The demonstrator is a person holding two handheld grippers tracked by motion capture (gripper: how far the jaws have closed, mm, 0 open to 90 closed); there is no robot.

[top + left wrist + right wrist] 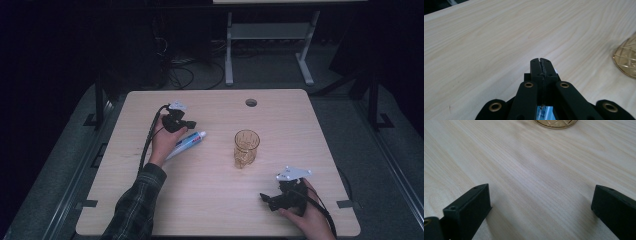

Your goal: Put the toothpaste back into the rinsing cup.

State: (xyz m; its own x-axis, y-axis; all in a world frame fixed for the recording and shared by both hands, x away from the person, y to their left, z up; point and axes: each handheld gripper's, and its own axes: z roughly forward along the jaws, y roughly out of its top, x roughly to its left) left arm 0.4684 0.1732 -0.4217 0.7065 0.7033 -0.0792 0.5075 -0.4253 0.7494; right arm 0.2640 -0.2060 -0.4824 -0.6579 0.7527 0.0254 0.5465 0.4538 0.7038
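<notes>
From above, the left gripper (pixel 186 123) is hovering over a toothpaste tube (pixel 187 144) lying flat on the wooden table (pixel 210 210), well apart from the amber glass (pixel 246 148). Along the left gripper, its jaws are pressing together, empty, the tube below them. Along the right gripper (pixel 541 202), jaws are gaping. The pick-up is yet to begin.

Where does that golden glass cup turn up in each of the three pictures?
High view: the golden glass cup stands right of centre on the table.
Left gripper view: its base sits at the right edge.
Right gripper view: its base sits at the top edge.
Shared landmark: the pale wood tabletop.
</notes>
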